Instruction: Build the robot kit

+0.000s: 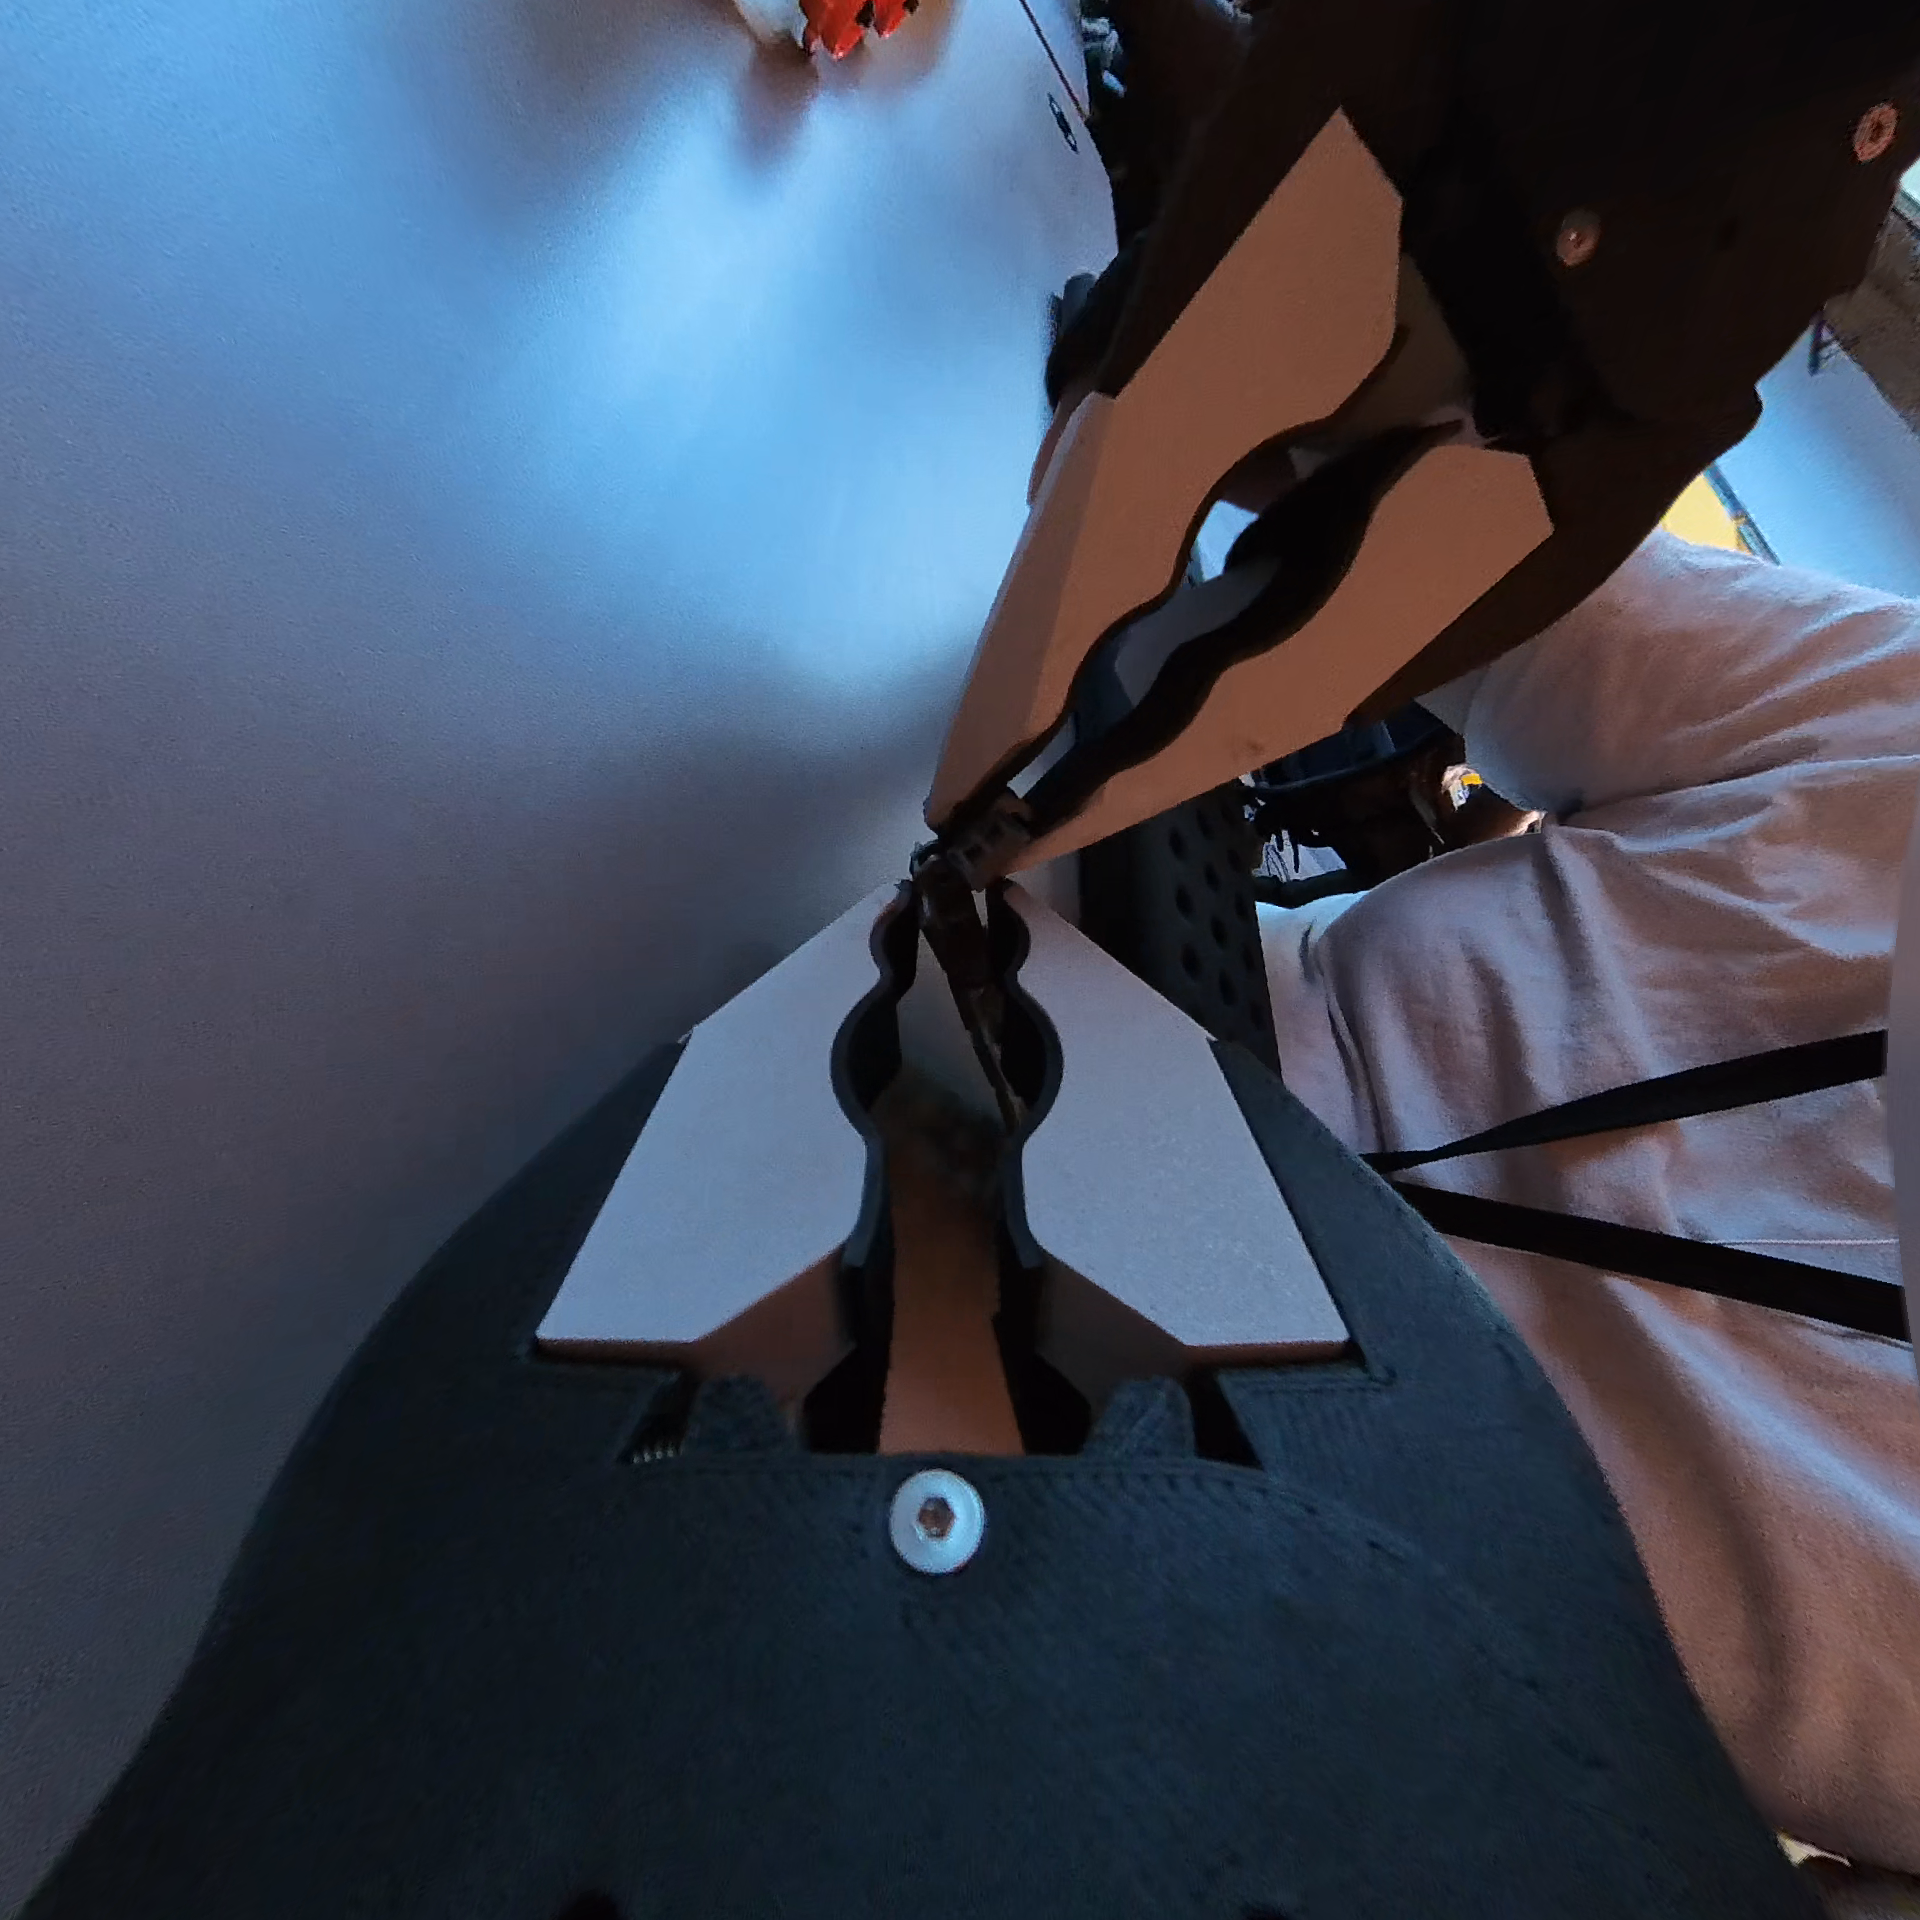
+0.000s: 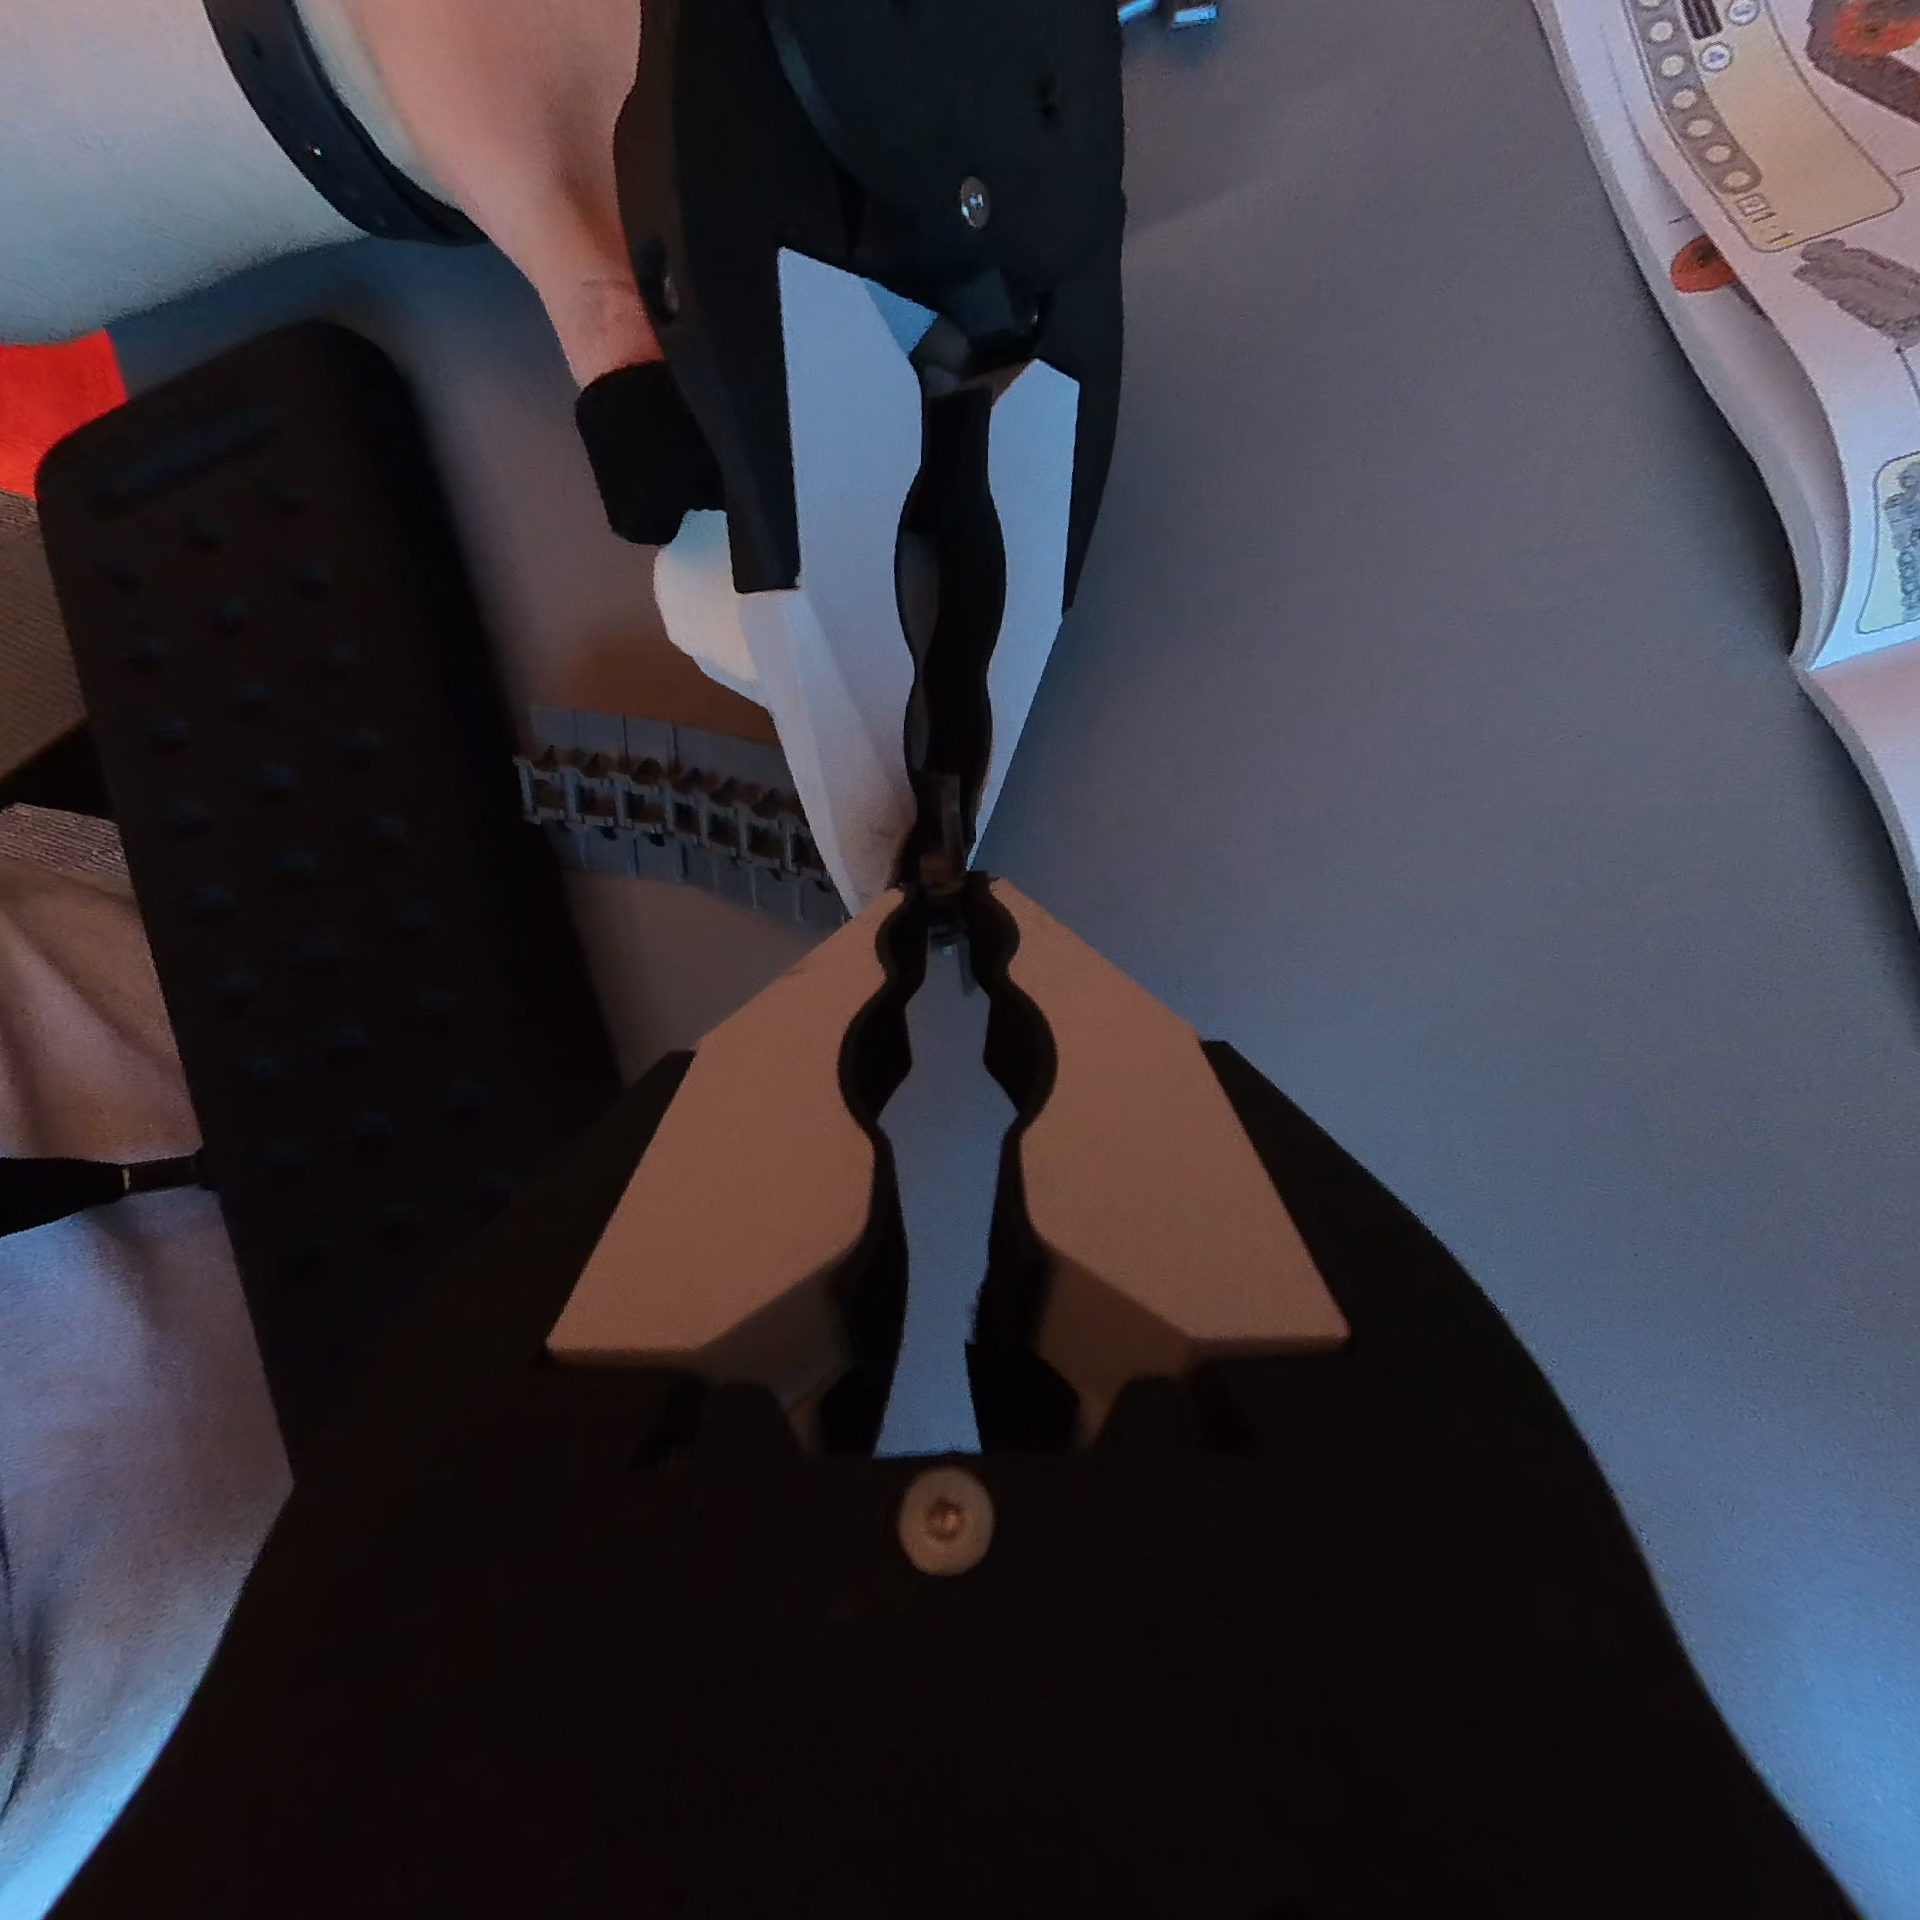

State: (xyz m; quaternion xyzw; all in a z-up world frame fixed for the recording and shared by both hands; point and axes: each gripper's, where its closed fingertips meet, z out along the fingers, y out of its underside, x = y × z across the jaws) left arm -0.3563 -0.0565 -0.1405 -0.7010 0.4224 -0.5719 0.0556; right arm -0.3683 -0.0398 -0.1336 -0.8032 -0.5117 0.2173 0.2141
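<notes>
My left gripper and right gripper meet tip to tip above a grey table. Both are shut on the same small dark link piece, a thin strip that runs back between the left gripper's fingers. In the right wrist view, my right gripper pinches the near end of the piece. The left gripper comes down from above and grips its far end. A grey tread chain lies on the table just left of the tips, partly hidden behind the left gripper.
An open instruction booklet lies at the far right. A black perforated panel stands at the left by the table edge. Red parts sit at the far end of the table. A person's pale sleeve fills the right side. The grippers are tip to tip, or close to it.
</notes>
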